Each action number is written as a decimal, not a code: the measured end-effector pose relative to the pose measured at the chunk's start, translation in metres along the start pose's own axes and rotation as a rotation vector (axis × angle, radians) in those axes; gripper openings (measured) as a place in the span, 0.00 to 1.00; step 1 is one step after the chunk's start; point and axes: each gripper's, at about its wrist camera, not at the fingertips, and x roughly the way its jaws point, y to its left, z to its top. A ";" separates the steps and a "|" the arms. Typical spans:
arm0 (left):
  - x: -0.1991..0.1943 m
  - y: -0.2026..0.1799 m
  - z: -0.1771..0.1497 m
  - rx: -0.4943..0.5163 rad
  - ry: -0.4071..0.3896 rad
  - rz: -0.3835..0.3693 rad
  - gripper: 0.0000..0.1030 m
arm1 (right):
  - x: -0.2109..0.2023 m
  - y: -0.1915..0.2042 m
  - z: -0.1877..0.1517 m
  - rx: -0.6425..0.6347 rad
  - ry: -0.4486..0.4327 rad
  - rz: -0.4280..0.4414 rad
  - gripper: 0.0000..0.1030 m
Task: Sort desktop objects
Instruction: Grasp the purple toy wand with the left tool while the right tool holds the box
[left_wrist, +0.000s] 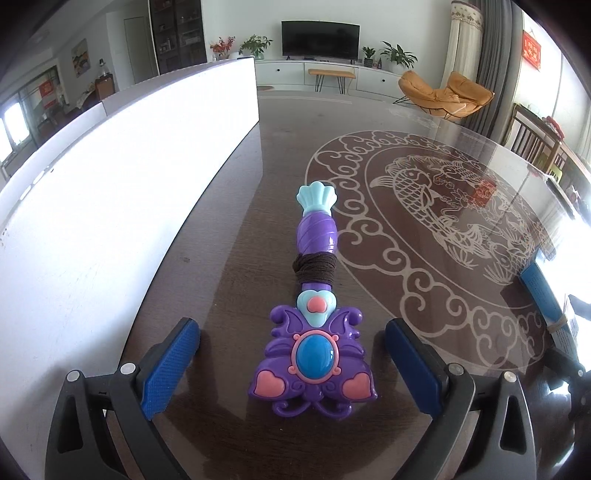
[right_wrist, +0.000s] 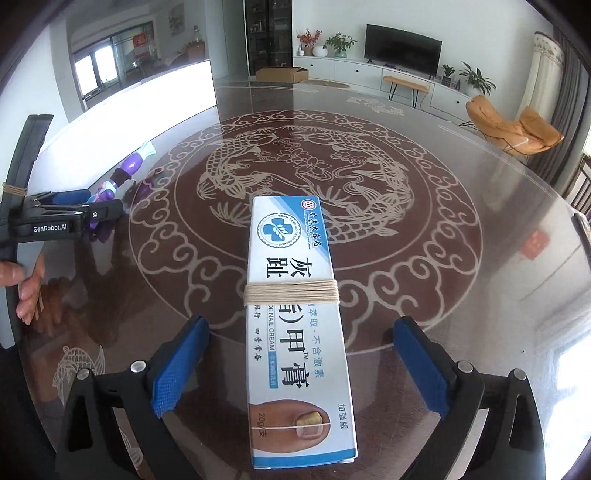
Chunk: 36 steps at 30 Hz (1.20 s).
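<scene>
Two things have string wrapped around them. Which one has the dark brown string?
The purple butterfly toy wand, lying between the left hand-held gripper's open fingers. The nail cream box has pale beige string instead.

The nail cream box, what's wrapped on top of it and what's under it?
Pale string is wound around the middle of the nail cream box. Under it lies the glass-topped table with a fish pattern. The part of the pattern right beneath the box is hidden.

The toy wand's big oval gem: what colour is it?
Blue, set in a pink frame on the purple toy wand; clearest in the left wrist view.
</scene>
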 end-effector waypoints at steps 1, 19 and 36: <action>0.000 0.000 0.000 0.000 0.000 -0.001 1.00 | 0.000 -0.002 0.001 0.005 0.001 -0.003 0.99; 0.000 0.002 -0.001 -0.004 0.003 0.002 1.00 | -0.002 0.000 0.005 0.009 0.006 -0.013 1.00; -0.001 0.002 -0.001 -0.004 0.003 0.002 1.00 | -0.002 0.000 0.005 0.009 0.006 -0.013 1.00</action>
